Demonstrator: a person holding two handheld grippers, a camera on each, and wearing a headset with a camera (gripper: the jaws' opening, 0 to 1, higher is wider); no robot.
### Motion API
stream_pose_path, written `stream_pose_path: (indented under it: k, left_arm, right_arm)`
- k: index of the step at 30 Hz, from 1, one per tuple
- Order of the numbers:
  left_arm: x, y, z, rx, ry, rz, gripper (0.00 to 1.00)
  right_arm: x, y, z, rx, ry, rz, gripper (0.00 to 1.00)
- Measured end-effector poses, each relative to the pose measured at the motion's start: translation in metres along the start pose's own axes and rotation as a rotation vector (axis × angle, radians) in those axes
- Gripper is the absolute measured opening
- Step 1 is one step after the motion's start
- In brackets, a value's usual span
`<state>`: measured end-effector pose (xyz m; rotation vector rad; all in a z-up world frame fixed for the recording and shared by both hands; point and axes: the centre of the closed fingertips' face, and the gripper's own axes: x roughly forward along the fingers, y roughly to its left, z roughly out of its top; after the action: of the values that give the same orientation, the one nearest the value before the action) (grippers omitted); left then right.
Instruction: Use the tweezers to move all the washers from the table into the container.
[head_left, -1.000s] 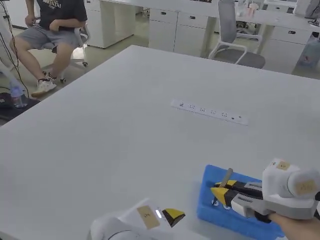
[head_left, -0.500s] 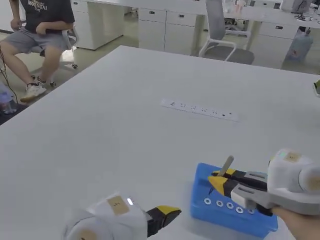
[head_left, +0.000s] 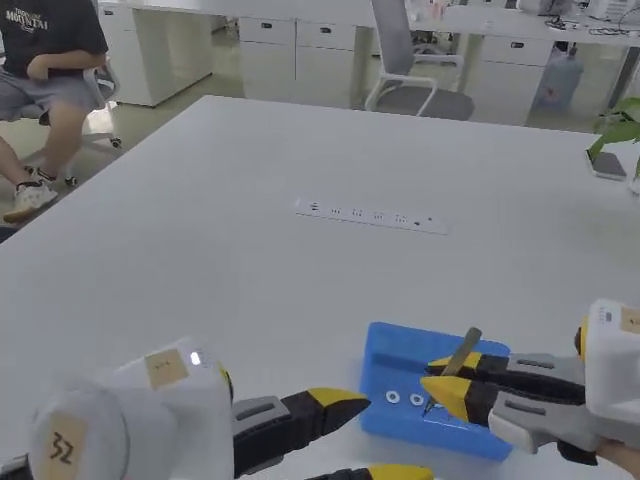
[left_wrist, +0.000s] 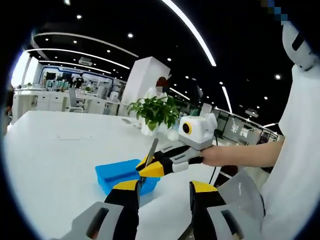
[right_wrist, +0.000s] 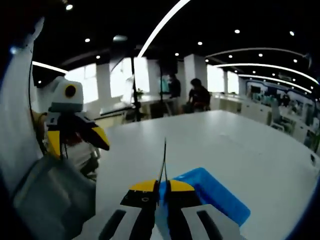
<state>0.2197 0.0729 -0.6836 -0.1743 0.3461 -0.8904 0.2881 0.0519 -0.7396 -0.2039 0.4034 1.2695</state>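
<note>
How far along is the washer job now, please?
Done: at least two washers lie in the blue container. In hand: the right hand-held gripper holds the tweezers over it. Left: unclear; part of the table is hidden.

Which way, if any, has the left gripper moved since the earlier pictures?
Yes. The left gripper has come forward toward the blue container; its upper jaw tip now nearly reaches the container's left edge.

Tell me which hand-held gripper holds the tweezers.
The right hand-held gripper, over the blue container: its jaws are shut on the tweezers. The left hand-held gripper has its jaws apart, holding nothing.
</note>
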Motion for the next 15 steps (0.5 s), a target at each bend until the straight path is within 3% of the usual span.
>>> stream_pose_path:
  k: [2,5,8,15]
  left_arm:
    - [0.002,-0.003,0.002,0.021,0.004,-0.023,0.35]
    - [0.005,-0.006,0.005,-0.013,-0.007,-0.069,0.31]
    - [0.009,-0.01,-0.003,0.069,0.052,-0.094,0.25]
    - [0.018,-0.023,-0.014,0.099,0.113,-0.183,0.17]
  right_arm:
    - [-0.003,0.01,-0.008,0.001,0.025,0.039,0.04]
    - [-0.007,0.024,-0.021,0.01,0.074,0.092,0.04]
    - [-0.011,0.043,-0.036,-0.004,0.133,0.162,0.04]
    - [-0.017,0.071,-0.049,-0.046,0.186,0.246,0.04]
